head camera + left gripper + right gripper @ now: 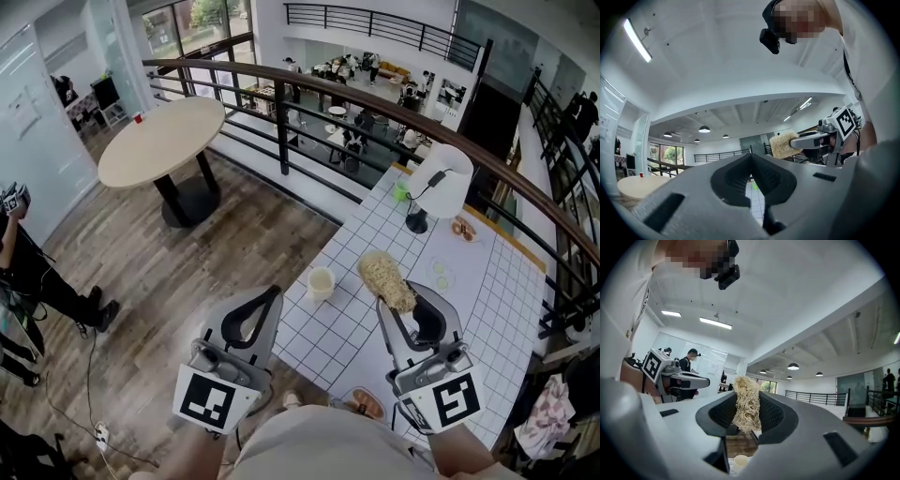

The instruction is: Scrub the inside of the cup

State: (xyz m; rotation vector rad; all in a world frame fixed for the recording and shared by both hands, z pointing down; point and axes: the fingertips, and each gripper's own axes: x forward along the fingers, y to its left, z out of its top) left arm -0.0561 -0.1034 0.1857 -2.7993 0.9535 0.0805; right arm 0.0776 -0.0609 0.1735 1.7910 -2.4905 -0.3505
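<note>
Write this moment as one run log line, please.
left gripper: shut, empty | right gripper: shut on scrubber | cup: upright on table, untouched

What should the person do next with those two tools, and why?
Probably lower the left gripper toward the cup and open it to take hold: its jaws are shut on nothing, while the right gripper clamps the scrubber.

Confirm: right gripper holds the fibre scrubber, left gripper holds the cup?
Wrong on the left. The left gripper view shows the left gripper with its fingers shut on nothing; in the head view the cup stands on the tiled table. The right gripper does hold the fibre scrubber.
</note>
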